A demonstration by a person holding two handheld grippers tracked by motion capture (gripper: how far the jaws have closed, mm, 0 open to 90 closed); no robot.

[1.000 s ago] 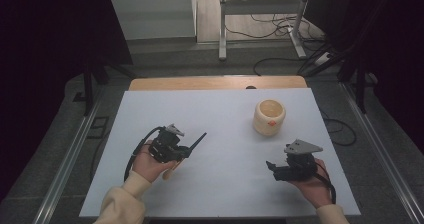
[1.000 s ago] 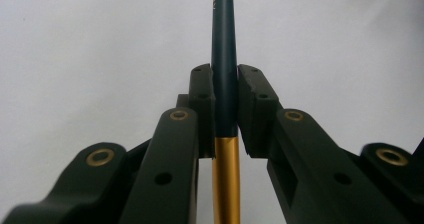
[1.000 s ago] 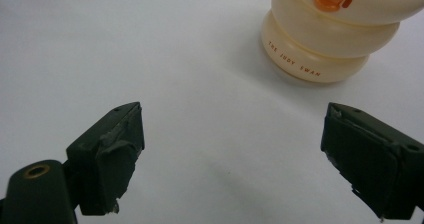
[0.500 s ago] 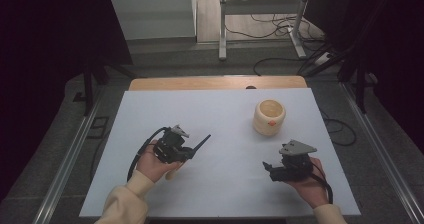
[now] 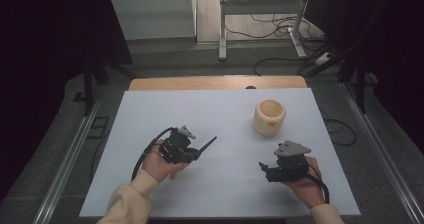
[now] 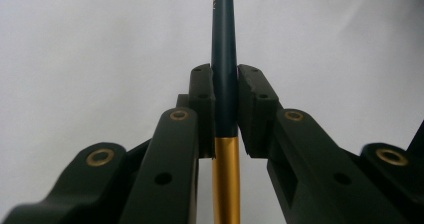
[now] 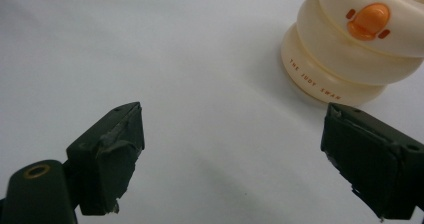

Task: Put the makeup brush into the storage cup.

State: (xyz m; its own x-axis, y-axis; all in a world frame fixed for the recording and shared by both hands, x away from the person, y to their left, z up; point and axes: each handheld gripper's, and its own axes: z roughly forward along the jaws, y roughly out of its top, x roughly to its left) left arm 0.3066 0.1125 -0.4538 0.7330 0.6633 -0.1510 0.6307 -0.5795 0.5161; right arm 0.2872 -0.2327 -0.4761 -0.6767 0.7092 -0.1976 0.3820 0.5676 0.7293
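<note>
My left gripper (image 5: 194, 154) sits at the table's left-middle, shut on a dark pen (image 6: 223, 59) with a gold band (image 6: 226, 179); the pen (image 5: 207, 145) sticks out past the jaws toward the upper right. In the left gripper view both pads clamp the pen's barrel just above the gold part. My right gripper (image 5: 264, 168) is low at the right, open, with nothing between its fingers (image 7: 112, 149). A cream ribbed pot (image 5: 269, 117) with an orange duck bill (image 7: 368, 20) stands beyond it, at the upper right in the right gripper view.
A white sheet (image 5: 220, 114) covers the table, with a wooden strip (image 5: 215, 82) along its far edge. Metal rails (image 5: 70, 159) run down both sides. Cables and a stand's legs lie on the floor behind.
The right hand has shifted slightly left and toward the near edge. The left gripper still holds the pen in about the same place.
</note>
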